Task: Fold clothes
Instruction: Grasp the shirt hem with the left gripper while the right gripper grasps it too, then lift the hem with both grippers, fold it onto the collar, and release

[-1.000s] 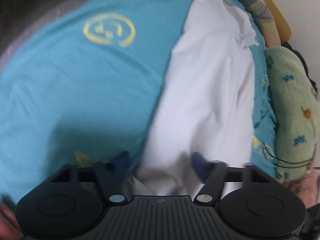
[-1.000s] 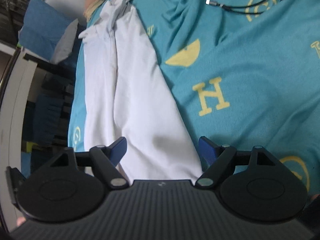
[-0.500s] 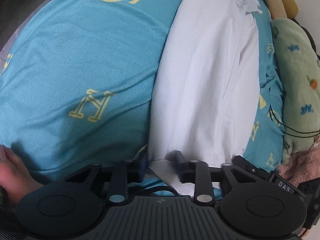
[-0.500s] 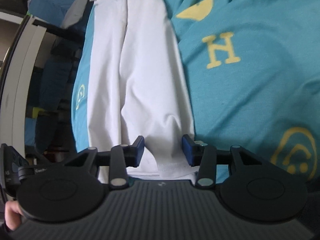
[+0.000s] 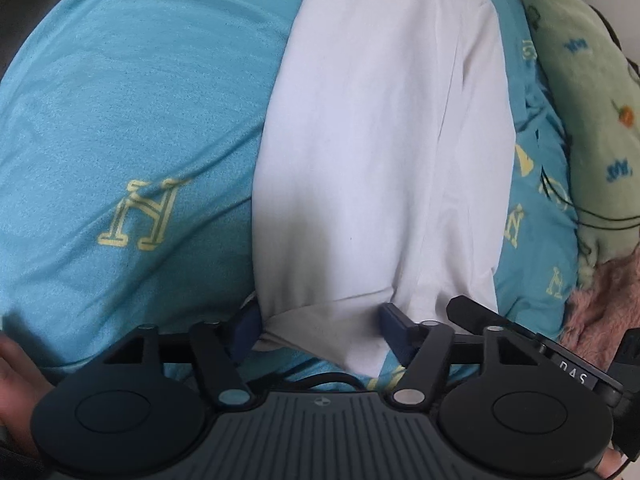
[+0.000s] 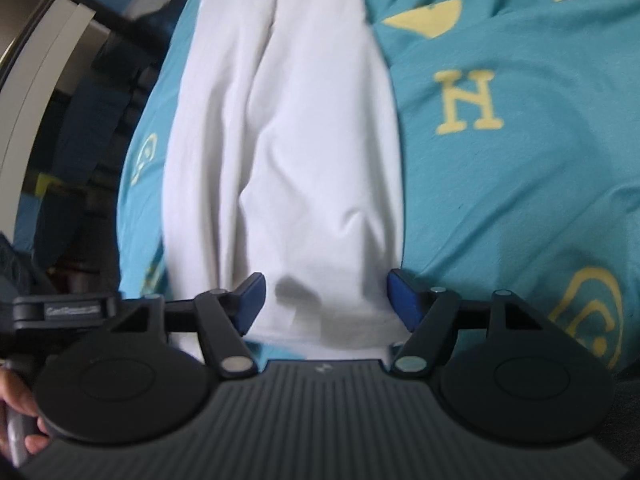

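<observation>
Cloth (image 5: 380, 152) is lying long and narrow on the sheet (image 5: 120, 128), stretching ahead; left gripper (image 5: 320, 326) and right gripper (image 6: 324, 300) are straddling its near hem, jaws spread, probably to pinch it.

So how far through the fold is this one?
Early to midway. Done: the white garment lies on the teal bedsheet as a long narrow strip, sides apparently folded in. In hand: the left gripper and right gripper are open, straddling its near hem. Left: grasping the hem and folding it lengthwise.
</observation>
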`<action>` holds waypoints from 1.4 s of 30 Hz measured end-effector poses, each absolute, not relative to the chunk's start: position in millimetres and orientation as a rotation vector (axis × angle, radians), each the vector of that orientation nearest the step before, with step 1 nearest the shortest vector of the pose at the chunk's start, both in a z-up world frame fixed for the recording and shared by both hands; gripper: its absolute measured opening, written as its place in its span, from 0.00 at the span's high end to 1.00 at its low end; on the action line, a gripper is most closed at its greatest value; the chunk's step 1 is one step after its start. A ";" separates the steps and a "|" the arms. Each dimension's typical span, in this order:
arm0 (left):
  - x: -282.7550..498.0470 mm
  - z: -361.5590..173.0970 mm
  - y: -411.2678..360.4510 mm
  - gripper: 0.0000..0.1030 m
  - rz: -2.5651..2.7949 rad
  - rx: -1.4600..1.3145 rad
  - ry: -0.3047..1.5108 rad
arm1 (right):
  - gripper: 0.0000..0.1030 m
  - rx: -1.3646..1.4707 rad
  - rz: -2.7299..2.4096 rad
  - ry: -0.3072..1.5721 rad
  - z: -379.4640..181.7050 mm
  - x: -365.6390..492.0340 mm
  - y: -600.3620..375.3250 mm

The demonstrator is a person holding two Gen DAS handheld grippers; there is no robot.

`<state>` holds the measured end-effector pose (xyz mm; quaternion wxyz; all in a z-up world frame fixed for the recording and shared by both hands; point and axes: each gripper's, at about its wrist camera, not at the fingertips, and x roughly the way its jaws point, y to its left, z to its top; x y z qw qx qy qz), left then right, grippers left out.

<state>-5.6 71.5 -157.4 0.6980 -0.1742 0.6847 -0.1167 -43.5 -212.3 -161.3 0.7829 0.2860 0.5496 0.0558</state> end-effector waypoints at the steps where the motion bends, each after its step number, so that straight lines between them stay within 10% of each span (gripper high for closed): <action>1: -7.9 -154.7 71.2 0.54 -0.266 -0.380 1.519 | 0.35 0.618 0.128 1.185 -159.6 -45.3 -211.5; 10: -24.7 -130.0 85.9 0.87 -0.313 -0.460 1.437 | 0.92 0.621 0.193 1.170 -143.9 -60.7 -204.0; 29: -61.9 25.7 106.3 0.92 -0.430 -0.808 1.003 | 0.95 0.827 0.126 0.682 -1.6 -104.8 -286.3; 42: -113.3 -14.5 134.8 0.93 -0.366 -0.898 1.022 | 0.95 0.814 0.108 0.667 -13.2 -166.5 -290.4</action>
